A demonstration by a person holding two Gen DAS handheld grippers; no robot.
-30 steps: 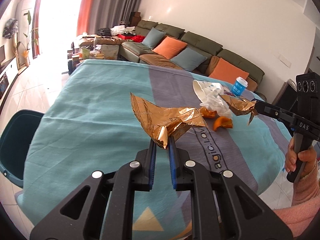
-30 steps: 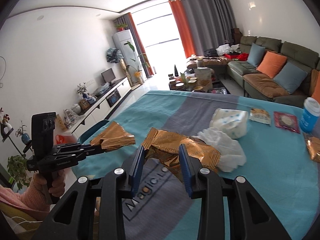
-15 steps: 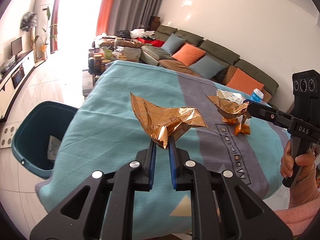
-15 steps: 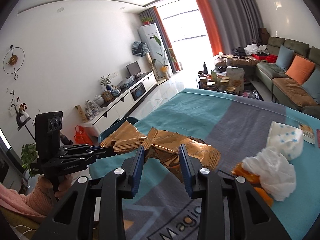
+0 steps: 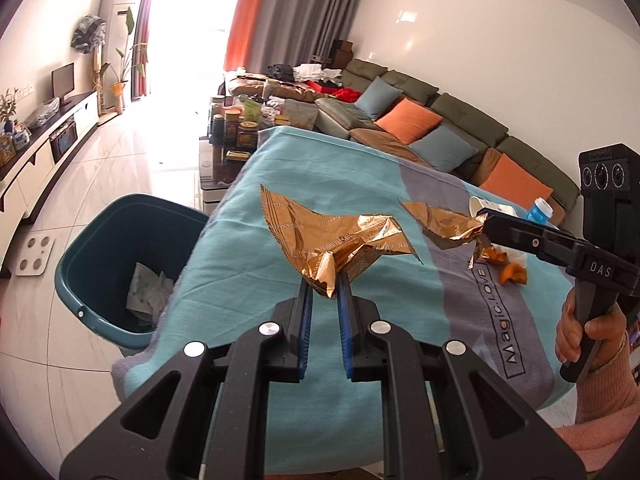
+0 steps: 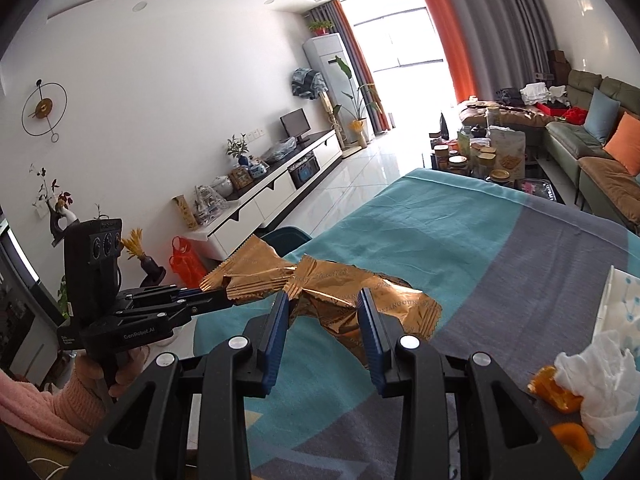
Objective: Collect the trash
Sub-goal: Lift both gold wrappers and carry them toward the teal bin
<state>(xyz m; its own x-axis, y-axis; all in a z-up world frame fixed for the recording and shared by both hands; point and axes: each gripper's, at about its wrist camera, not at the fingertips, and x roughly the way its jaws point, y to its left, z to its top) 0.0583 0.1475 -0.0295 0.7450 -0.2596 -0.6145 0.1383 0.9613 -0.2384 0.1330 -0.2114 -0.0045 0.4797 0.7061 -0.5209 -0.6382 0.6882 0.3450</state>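
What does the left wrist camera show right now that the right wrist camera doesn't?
Only the left wrist view shows the inside of the teal bin beside the table, with crumpled paper in it, and a blue cup. Only the right wrist view shows the white tissue and the wall clock. Both show the left gripper pinching one gold wrapper, the right gripper holding another gold wrapper, orange peel and the teal-and-grey cloth.
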